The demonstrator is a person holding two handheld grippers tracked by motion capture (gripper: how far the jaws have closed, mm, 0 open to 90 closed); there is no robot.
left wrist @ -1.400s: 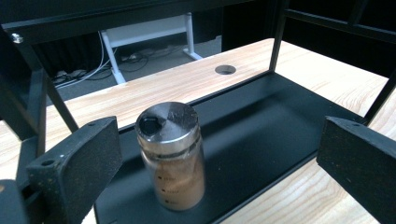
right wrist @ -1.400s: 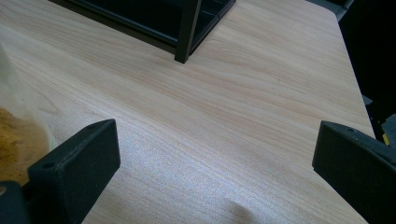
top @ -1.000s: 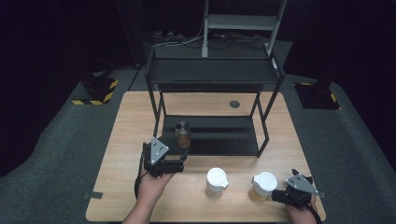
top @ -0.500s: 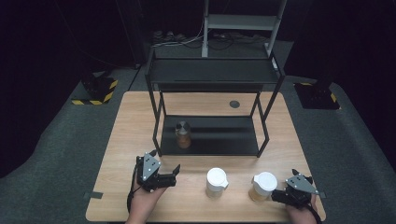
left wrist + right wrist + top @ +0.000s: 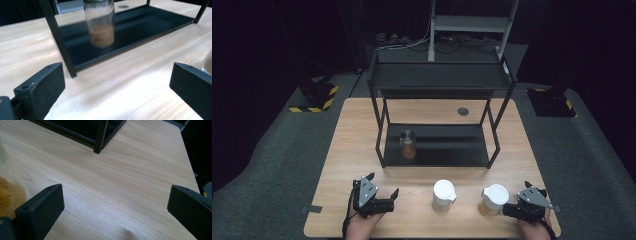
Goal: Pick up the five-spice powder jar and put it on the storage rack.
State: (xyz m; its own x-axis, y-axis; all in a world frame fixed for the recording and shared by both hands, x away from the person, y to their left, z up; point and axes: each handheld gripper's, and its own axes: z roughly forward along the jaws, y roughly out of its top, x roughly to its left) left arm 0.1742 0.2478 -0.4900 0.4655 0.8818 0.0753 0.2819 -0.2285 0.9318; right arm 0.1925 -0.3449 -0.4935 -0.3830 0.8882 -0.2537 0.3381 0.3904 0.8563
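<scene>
On the lower shelf of the black rack, toward its left post, stood a glass jar of brown powder, probably shelved there already. Two white-lidded jars waited on the tabletop in front of the rack, likely next to be shelved. The left gripper sat near the rack's left front, jaws spread wide and holding nothing. The right gripper rested just beside the right-hand jar, jaws equally wide and empty. Around the pale wood lay dark grey carpet.

I'm working in a dark lab or studio: black surroundings, a camera stand, hazard-striped bases, cables.
</scene>
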